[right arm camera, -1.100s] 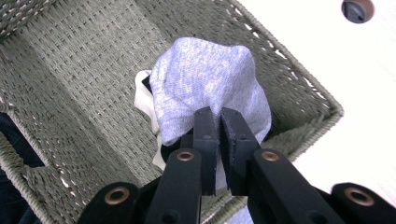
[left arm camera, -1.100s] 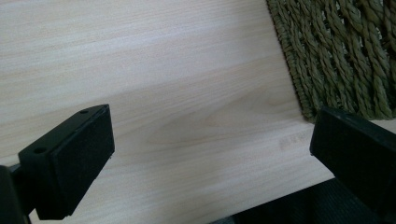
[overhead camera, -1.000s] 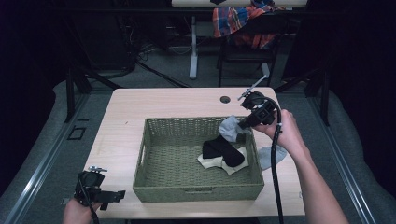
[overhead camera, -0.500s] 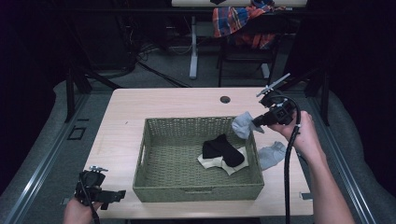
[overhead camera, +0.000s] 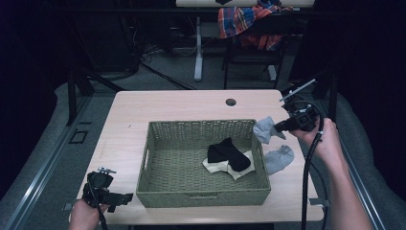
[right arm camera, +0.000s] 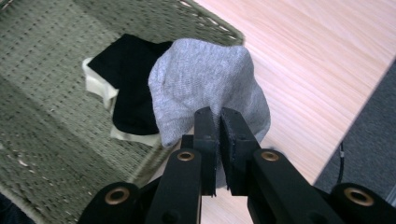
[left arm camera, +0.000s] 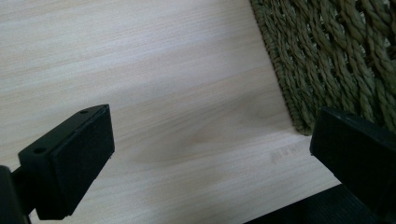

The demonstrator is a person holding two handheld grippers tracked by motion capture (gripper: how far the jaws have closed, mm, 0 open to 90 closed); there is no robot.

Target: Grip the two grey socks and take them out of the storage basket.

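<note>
Pinching a grey sock (overhead camera: 264,129) above the basket's (overhead camera: 201,197) right rim, that's the right tool (overhead camera: 279,127). Left tool (overhead camera: 125,197) sits wide open and empty at the surface's (overhead camera: 158,105) front-left corner.

The high view looks forward and down from above the near edge of the pale wooden desk (overhead camera: 158,108), taking in the whole top and the dark floor beyond. The left gripper view sits very close above the desk's near left corner, facing bare wood and the outer wall of the green woven rectangular basket (left arm camera: 336,56). The right gripper view looks down along its claw (right arm camera: 217,123) from near the desk's right edge onto the basket's right rim. All three views share that basket.
</note>
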